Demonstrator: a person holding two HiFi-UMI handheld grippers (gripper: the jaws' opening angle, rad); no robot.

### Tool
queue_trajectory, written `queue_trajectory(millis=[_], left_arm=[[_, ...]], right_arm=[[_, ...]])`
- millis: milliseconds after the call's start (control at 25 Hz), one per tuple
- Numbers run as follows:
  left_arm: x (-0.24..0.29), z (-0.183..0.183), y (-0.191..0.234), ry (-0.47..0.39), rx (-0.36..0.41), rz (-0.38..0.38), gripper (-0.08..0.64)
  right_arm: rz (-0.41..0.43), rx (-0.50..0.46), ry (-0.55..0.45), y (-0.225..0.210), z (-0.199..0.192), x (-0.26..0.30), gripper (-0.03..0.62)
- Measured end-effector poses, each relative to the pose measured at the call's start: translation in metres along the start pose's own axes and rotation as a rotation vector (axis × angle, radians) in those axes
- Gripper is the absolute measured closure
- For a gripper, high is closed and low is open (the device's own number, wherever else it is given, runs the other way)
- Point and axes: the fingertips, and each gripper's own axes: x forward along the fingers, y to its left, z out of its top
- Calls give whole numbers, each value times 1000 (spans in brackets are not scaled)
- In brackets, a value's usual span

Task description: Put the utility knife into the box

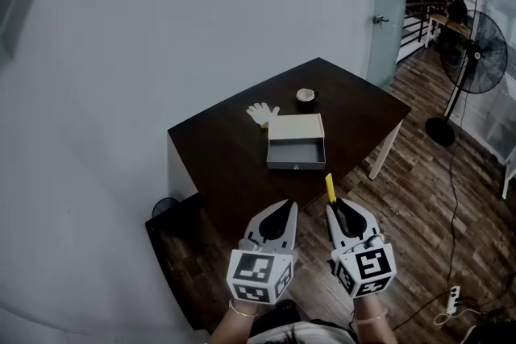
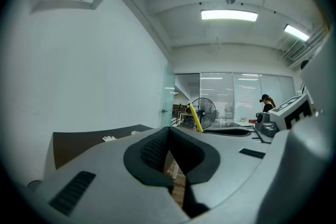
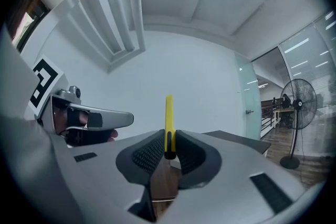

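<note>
A yellow utility knife (image 1: 330,188) stands upright, clamped between the jaws of my right gripper (image 1: 336,209); in the right gripper view the knife (image 3: 169,123) sticks up out of the shut pads. My left gripper (image 1: 287,209) hangs beside it on the left, jaws together and empty; in its own view the left gripper (image 2: 169,131) shows nothing between the pads. The open grey box (image 1: 296,152), with its white lid (image 1: 296,127) lying behind it, rests on the dark table (image 1: 226,149) some way ahead of both grippers. The knife (image 2: 195,117) also shows in the left gripper view.
A white glove (image 1: 261,113) and a small cup (image 1: 305,96) lie on the table beyond the box. A standing fan (image 1: 476,60) is at the right on the wooden floor. A white wall runs along the left. A dark stool (image 1: 173,225) sits under the table's near corner.
</note>
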Motion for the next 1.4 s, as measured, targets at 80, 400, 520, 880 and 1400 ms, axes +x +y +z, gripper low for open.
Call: queue_trajectory(millis=[80,400,520,880,1400], left_arm=[[4,3,9,-2,0,-9,541],[17,11,40,-6,-5,-36,541],[25,10,46,-7,-7,-44,541],[66,8,59,-8,-15,-43,541],[175,9,90,-11,-22,14,541]], right_arm=[[-8,3,0,2,1,10,522],[-24,-3,1,10,6,46,522],[-26,-12,5,8,5,57,522],[-16,-22,14,-17,1,92,522],[47,-13,29,-89,-7,177,522]])
